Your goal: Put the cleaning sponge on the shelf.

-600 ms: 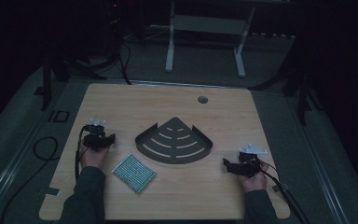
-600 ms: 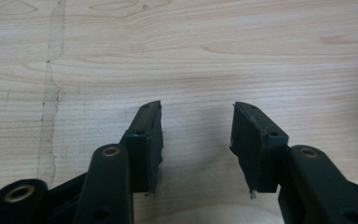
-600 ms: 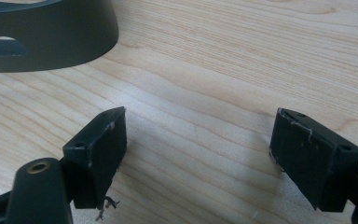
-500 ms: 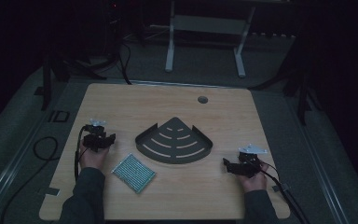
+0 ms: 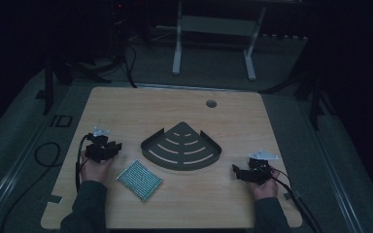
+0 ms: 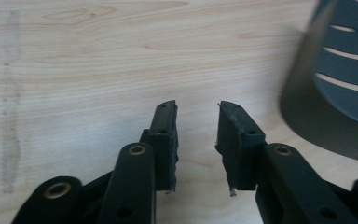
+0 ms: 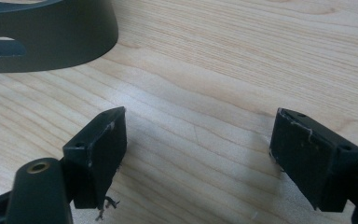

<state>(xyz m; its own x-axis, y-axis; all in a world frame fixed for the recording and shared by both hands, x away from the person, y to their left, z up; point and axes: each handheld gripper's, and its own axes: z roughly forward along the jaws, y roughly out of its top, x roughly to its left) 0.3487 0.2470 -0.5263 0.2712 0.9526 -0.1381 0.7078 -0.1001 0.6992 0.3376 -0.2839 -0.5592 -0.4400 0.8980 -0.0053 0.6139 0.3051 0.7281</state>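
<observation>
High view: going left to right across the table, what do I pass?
Left gripper → green mesh square → dark fan-shaped slotted tray → right gripper. Both grippers rest on the wooden table with open jaws, holding nothing.

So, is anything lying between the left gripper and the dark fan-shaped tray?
Nothing visible. In the high view, bare table separates the left gripper from the tray. The green mat lies nearer the person, off that line. The gripper's fingers are open and empty.
</observation>
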